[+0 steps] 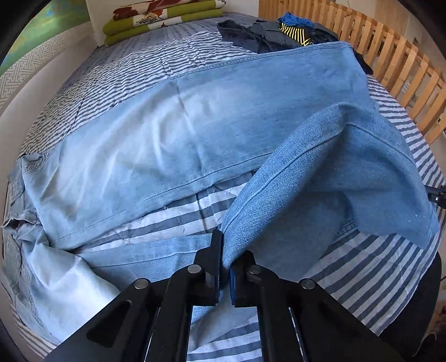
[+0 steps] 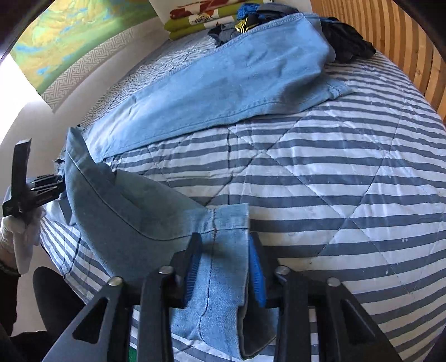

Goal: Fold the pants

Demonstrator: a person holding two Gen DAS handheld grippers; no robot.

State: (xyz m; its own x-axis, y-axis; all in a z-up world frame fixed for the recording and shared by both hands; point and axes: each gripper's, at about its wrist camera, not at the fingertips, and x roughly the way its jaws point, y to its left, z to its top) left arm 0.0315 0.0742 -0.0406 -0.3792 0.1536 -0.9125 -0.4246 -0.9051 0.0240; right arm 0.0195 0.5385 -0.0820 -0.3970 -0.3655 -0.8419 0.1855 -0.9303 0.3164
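Light blue jeans (image 1: 172,131) lie spread across the striped bed. One leg stretches to the far side (image 2: 223,83). The near leg (image 1: 320,172) is lifted into a ridge between the two grippers. My left gripper (image 1: 225,267) is shut on this leg's folded edge, with the denim pinched edge-on between the black fingers. In the right wrist view the leg's hem (image 2: 223,250) lies flat between the blue pads (image 2: 192,267) of my right gripper (image 2: 224,267), which stand apart, and it drapes over the gripper's body. The left gripper (image 2: 33,186) shows at the left in a white-gloved hand.
The blue-and-white striped quilt (image 2: 334,181) covers the bed. A pile of dark clothes (image 1: 267,33) and folded green blankets (image 1: 156,19) sit at the far end. A wooden slatted rail (image 1: 390,61) runs along the right side. A white wall is on the left.
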